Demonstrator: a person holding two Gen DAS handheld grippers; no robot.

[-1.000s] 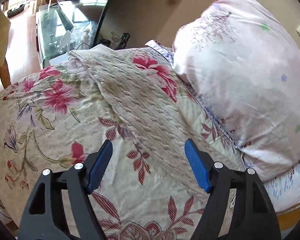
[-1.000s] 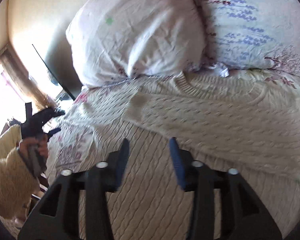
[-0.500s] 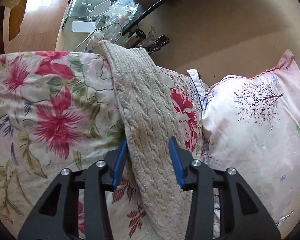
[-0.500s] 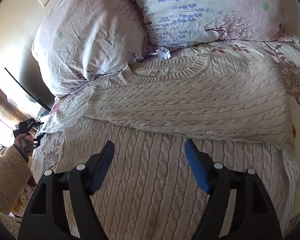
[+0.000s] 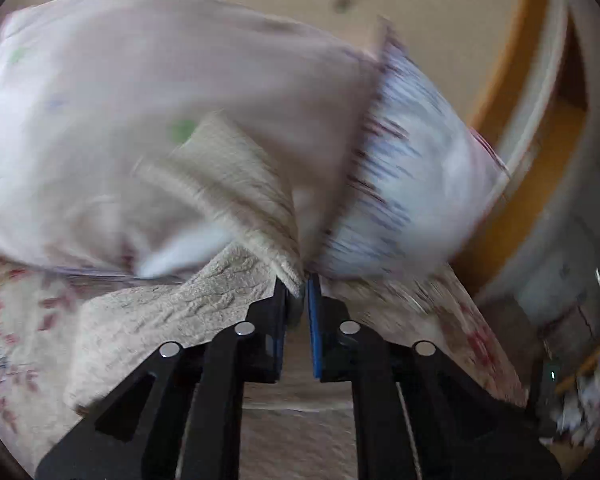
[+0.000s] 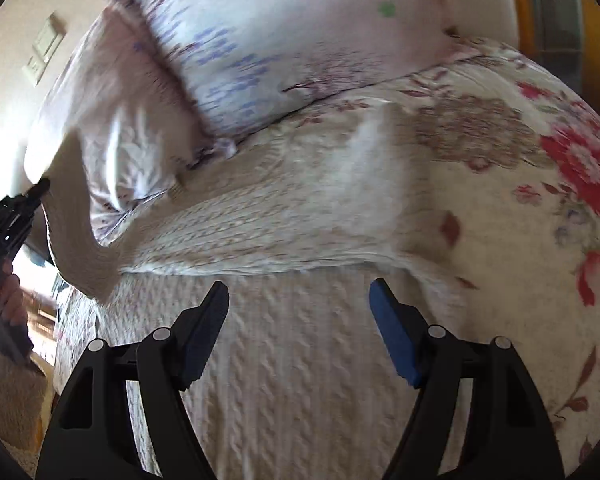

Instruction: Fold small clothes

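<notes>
A cream cable-knit sweater (image 6: 300, 360) lies spread on a floral bedspread (image 6: 540, 200). My left gripper (image 5: 298, 292) is shut on the sweater's sleeve (image 5: 228, 184) and holds it lifted in front of the pillows. In the right wrist view the lifted sleeve (image 6: 76, 220) hangs at the left from the left gripper (image 6: 40, 190). My right gripper (image 6: 298, 304) is open and empty, just above the sweater's body, below a fold line across it.
Two pale printed pillows (image 6: 260, 40) lie against the wall at the head of the bed. A wooden headboard edge (image 5: 512, 92) runs at the right. A wall socket (image 6: 44, 48) is on the wall at upper left.
My left gripper has shut on the sleeve, lifted it and swung it toward the pillows. My right gripper has stayed open and shifted over the sweater's body.
</notes>
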